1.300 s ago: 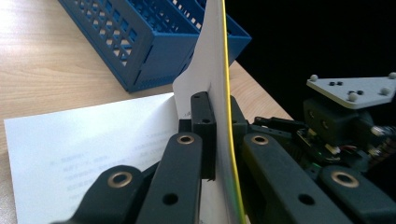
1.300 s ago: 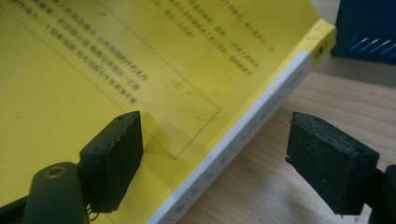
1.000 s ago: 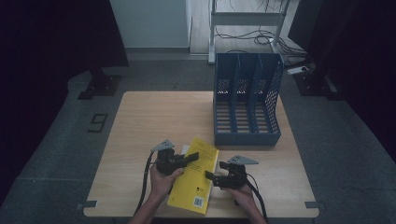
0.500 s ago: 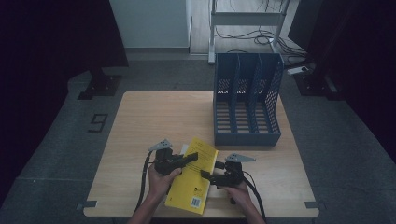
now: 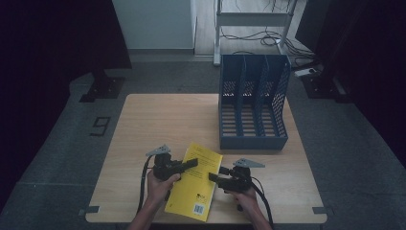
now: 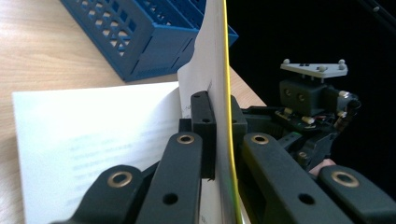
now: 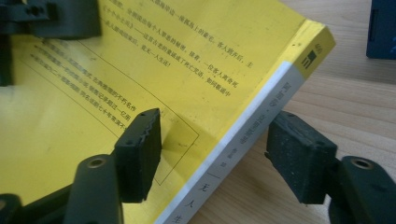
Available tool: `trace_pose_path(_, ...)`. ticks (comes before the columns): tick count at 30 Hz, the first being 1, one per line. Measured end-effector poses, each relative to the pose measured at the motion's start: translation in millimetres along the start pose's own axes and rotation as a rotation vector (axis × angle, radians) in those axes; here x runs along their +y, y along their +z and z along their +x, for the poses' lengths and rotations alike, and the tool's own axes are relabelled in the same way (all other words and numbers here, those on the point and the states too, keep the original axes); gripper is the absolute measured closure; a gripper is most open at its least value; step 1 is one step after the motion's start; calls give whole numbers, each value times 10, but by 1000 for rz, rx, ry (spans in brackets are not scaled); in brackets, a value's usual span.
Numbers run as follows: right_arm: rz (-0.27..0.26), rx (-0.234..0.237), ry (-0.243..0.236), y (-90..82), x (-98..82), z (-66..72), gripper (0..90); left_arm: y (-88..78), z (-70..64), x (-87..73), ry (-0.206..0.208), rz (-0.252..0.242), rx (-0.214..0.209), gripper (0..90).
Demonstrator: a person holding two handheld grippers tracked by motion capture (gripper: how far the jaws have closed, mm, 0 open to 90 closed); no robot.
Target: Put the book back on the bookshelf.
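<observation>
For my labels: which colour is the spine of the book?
The spine is white with a yellow top end, clearest in the right gripper view.

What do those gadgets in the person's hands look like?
Both are black. The left gripper and right gripper each carry a grey three-cornered plate on top and trail a black cable. Their linked jaws have brass-coloured rivets and blocky black pads. The forearms look bare, no sleeves in view.
</observation>
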State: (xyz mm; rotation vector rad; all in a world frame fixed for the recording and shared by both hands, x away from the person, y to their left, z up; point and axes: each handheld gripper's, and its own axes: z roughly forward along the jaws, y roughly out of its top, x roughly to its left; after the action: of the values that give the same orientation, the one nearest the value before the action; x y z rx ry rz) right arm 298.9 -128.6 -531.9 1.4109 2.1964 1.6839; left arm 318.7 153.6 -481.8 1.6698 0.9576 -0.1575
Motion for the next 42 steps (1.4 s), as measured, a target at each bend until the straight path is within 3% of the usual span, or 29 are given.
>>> trace_pose_path(8, -37, 24, 6, -59, 23, 34, 463, -92, 196, -18, -55, 20, -51, 879)
trace_pose_path(10, -45, 28, -1, -66, 32, 53, 463, -90, 218, -30, -57, 25, -45, 879)
trace_pose_path(20, -73, 42, 53, -20, 13, 47, 511, -79, 212, -32, -49, 27, -47, 879)
trace_pose_path(28, -96, 49, 57, -28, 26, 57, 594, -88, 244, -39, -56, 28, -45, 878)
trace_pose_path(42, -90, 29, 6, -99, 73, 97, 628, -58, 214, -63, -28, 35, -35, 866)
